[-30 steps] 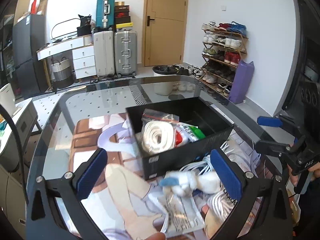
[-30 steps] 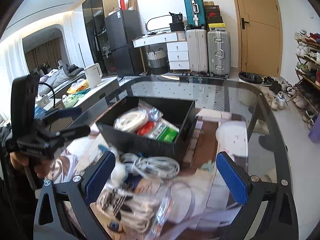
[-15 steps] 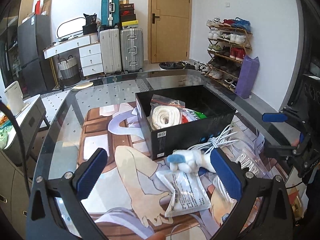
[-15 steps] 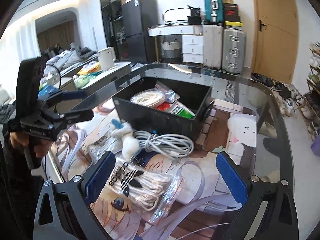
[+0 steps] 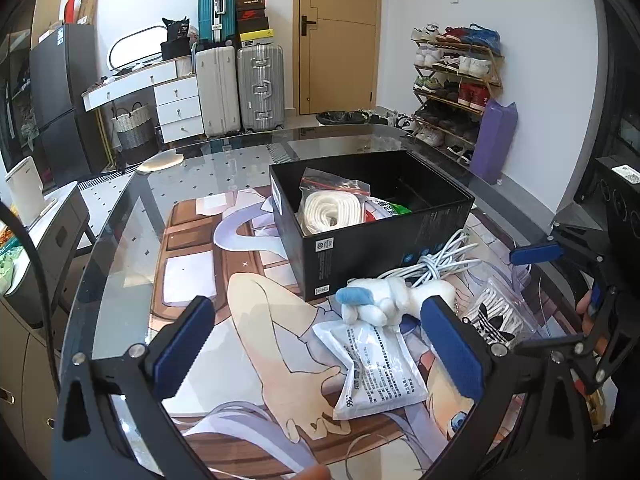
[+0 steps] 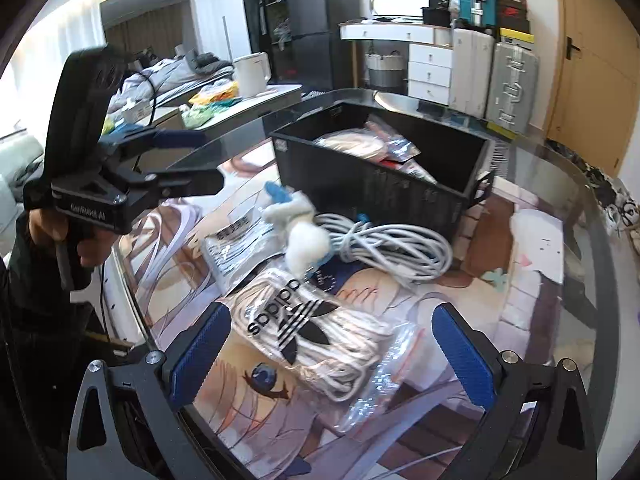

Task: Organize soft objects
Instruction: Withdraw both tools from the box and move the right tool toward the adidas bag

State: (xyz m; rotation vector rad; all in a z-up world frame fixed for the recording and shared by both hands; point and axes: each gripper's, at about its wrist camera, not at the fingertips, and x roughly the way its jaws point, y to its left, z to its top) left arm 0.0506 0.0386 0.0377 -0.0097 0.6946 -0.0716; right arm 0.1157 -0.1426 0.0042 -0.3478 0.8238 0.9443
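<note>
A black box [image 5: 384, 240] [image 6: 400, 192] on the glass table holds a bagged white rope coil [image 5: 332, 208] and red and green packets. In front of it lie a white and blue plush toy [image 5: 384, 300] [image 6: 300, 232], a coiled white cable [image 5: 440, 256] [image 6: 392, 248], a flat printed white pouch [image 5: 380, 372] [image 6: 236, 240] and a bagged white lace bundle with an adidas logo [image 6: 316, 340] [image 5: 496, 316]. My left gripper [image 5: 316, 352] is open and empty above the mat, near the pouch. My right gripper [image 6: 328, 352] is open and empty above the adidas bag.
A printed anime mat [image 5: 224, 304] covers the round glass table [image 5: 120, 240]. Suitcases [image 5: 240, 88], white drawers, a door and a shoe rack [image 5: 452, 80] stand behind. A side counter with a white kettle [image 6: 252, 74] is at the left.
Both grippers have drawn back and up from the box. The items in front of it now show fully. The adidas bag has come between the right fingers. Both stay open.
</note>
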